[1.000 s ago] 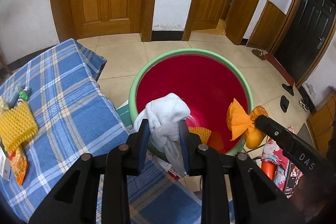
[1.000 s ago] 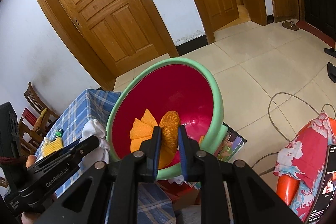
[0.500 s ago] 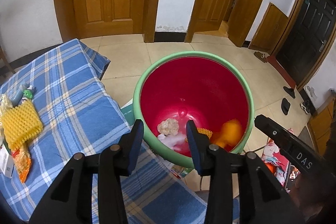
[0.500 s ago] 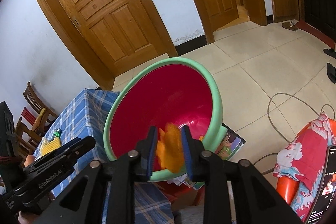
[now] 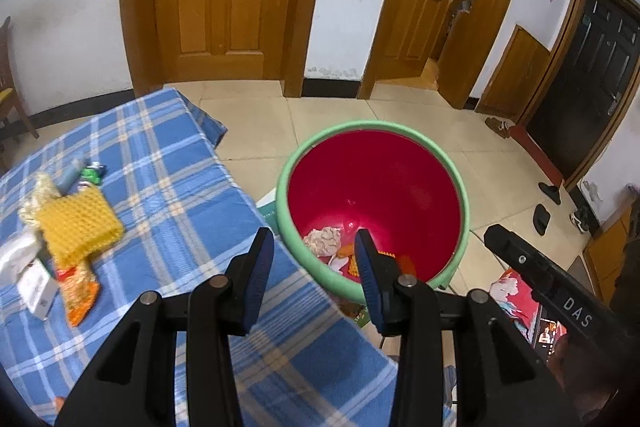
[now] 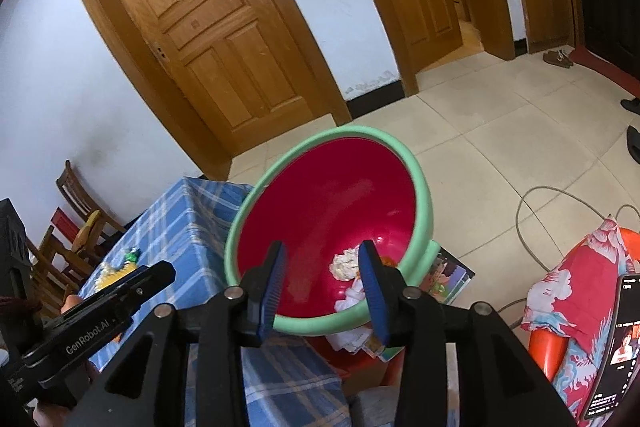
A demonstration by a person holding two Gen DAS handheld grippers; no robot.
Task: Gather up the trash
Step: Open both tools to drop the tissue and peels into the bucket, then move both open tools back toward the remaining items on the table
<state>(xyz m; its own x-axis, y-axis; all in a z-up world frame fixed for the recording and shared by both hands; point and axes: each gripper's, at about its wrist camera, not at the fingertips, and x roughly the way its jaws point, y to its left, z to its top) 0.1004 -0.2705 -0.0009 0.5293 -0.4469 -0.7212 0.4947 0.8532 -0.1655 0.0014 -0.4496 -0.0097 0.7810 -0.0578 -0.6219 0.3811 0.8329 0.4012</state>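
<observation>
Readable print: "DAS" on the right claw (image 6: 322, 281) body, "GenRobot.AI" on the left claw (image 5: 314, 265) body. Two claws, both empty over one round plastic basin (image 5: 464, 195), red inside with a green rim: left apart, right still spreading. Crumpled white tissue (image 5: 323, 239) and orange scraps (image 5: 352, 263) in basin bottom; yellow foam net (image 5: 78, 223) and wrappers (image 5: 78, 293) left on blue plaid counter (image 5: 172, 195).

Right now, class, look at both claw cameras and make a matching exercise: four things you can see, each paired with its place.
Things:
1. crumpled white tissue
2. yellow foam net
3. shoes
4. phone

Places:
a. on the checked tablecloth
b. in the red basin
c. on the floral cushion
d. on the floor by the dark door

Pairs: 1-b, 2-a, 3-d, 4-c
</observation>
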